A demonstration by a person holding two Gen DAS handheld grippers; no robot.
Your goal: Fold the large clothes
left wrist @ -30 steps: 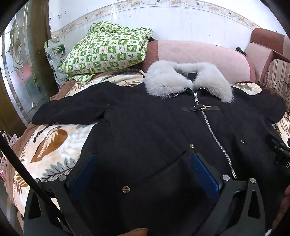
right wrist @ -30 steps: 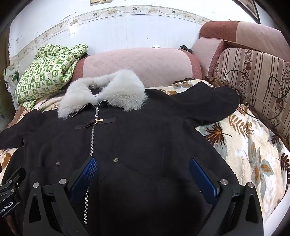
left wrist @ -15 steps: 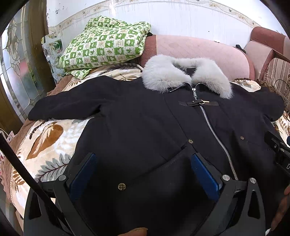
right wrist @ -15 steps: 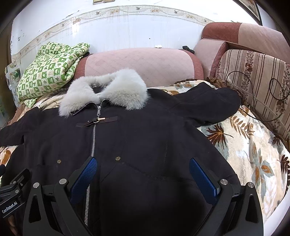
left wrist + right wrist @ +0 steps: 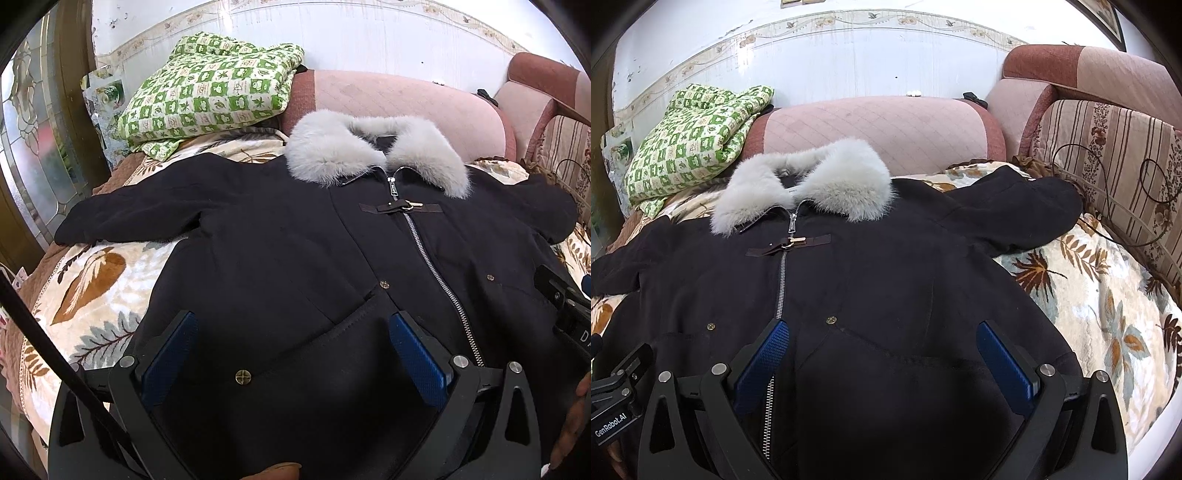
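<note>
A black zip-front coat (image 5: 280, 251) (image 5: 886, 280) with a grey fur collar (image 5: 373, 151) (image 5: 812, 181) lies spread face up on a leaf-patterned blanket, sleeves out to both sides. My left gripper (image 5: 291, 325) hovers open over the coat's lower left front, blue pads wide apart with only fabric below them. My right gripper (image 5: 882, 332) stands open above the lower right front, beside the zip (image 5: 781, 280). Nothing is held in either. The coat's hem is hidden under the grippers.
A folded green checked quilt (image 5: 210, 88) (image 5: 690, 140) rests at the back left against a pink sofa bolster (image 5: 879, 133). A striped cushion (image 5: 1115, 166) with a dark cable lies at the right. A glass door (image 5: 26, 147) stands left.
Both grippers have drifted slightly forward and up over the coat; the view of the collar shifts a little lower. Jaws stay wide apart, and the coat has not moved.
</note>
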